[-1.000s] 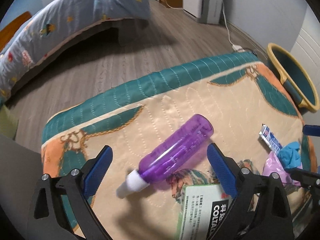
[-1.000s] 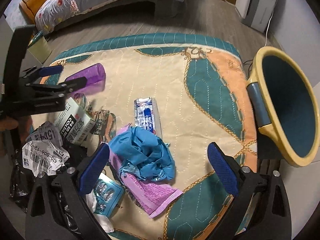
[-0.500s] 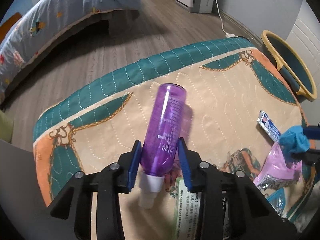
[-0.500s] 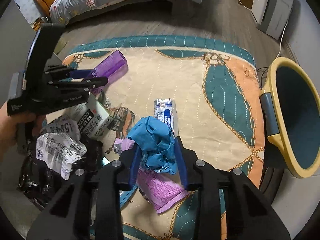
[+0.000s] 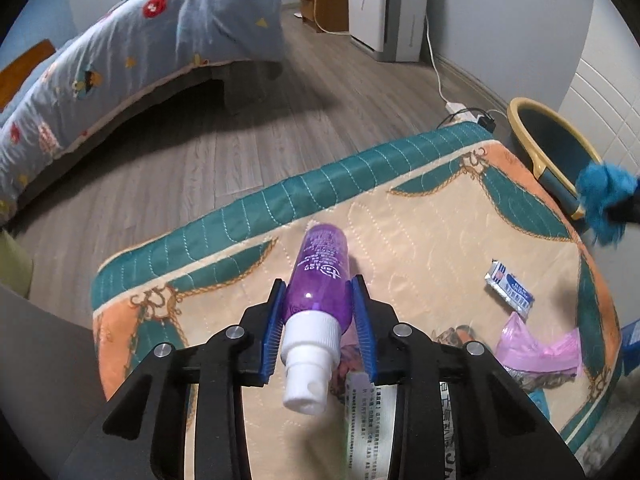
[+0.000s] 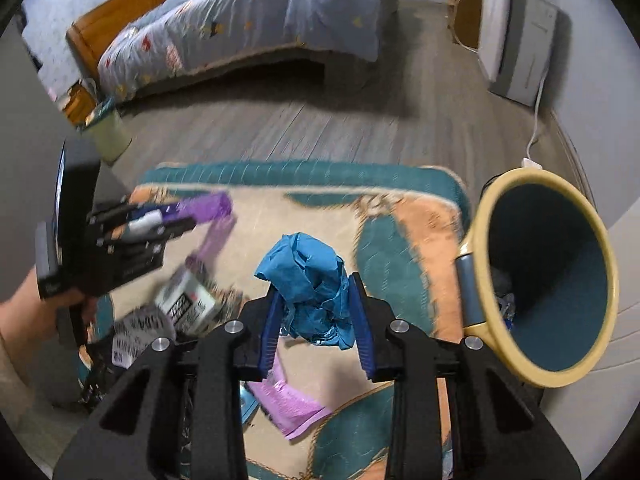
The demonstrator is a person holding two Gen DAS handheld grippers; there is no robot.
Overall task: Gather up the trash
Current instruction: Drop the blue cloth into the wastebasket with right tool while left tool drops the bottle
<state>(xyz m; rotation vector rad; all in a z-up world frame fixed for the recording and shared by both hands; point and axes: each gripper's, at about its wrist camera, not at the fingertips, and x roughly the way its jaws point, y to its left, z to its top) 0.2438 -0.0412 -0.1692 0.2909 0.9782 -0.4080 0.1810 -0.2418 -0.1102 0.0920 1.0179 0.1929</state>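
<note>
— Over the quilted mat (image 5: 420, 216), what does the left gripper (image 5: 318, 312) have?

— A purple spray bottle (image 5: 320, 280). The blue pads sit against both sides of its body near the white pump cap, which points back toward the camera. The jaws are closing, partway in, with the bottle between them, and the bottle is lifted off the mat.

— And the right gripper (image 6: 316, 304)?

— Narrowed to about the same gap, clamped on a crumpled blue wad (image 6: 310, 284), glove or paper, I can't say which through the blur. It hangs above the mat, left of the yellow-rimmed bin (image 6: 548, 276).

— Where does the bin stand?

— On the floor just beside the mat's right edge, its mouth tilted toward the camera. Something lies at the bottom, too dark to name.

— What remains on the mat?

— A small blue-and-white packet (image 5: 509, 294) lying flat, a pink plastic bag (image 5: 536, 348) near it, and a printed carton (image 6: 186, 302) with crumpled labelled paper (image 6: 136, 332) beside it, at the mat's near-left corner in the right wrist view.

— Anything behind?

— A bed (image 6: 248, 28) with a patterned blue cover, across the wooden floor.
</note>
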